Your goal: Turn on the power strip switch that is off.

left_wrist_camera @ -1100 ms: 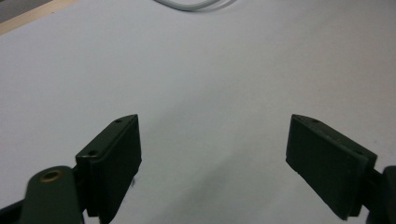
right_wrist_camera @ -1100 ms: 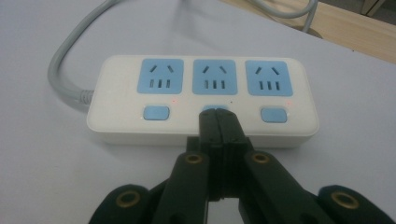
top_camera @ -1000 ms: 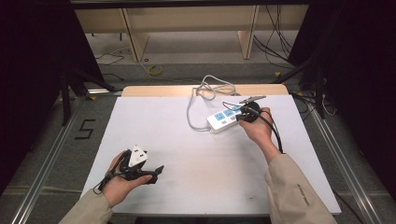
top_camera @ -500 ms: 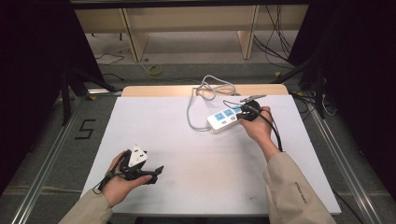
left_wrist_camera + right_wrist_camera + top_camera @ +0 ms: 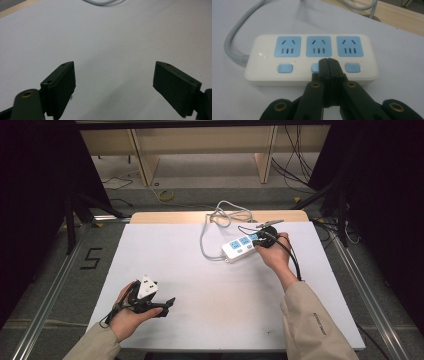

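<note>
A white power strip point(image 5: 312, 58) with three blue sockets and three blue buttons lies on the white table; in the high view the power strip point(image 5: 239, 248) sits right of centre toward the back. My right gripper point(image 5: 328, 62) is shut with nothing between its jaws, and its tip rests on the middle button point(image 5: 315, 67). In the high view my right gripper point(image 5: 261, 240) is at the strip's right end. My left gripper point(image 5: 113, 80) is open over bare table; the high view shows my left gripper point(image 5: 167, 304) near the front left.
The strip's grey cable point(image 5: 220, 217) loops toward the table's back edge, and the cable point(image 5: 234, 45) leaves the strip's left end. A wooden strip point(image 5: 175, 216) runs along the back. Shelving and loose wires stand on the floor beyond.
</note>
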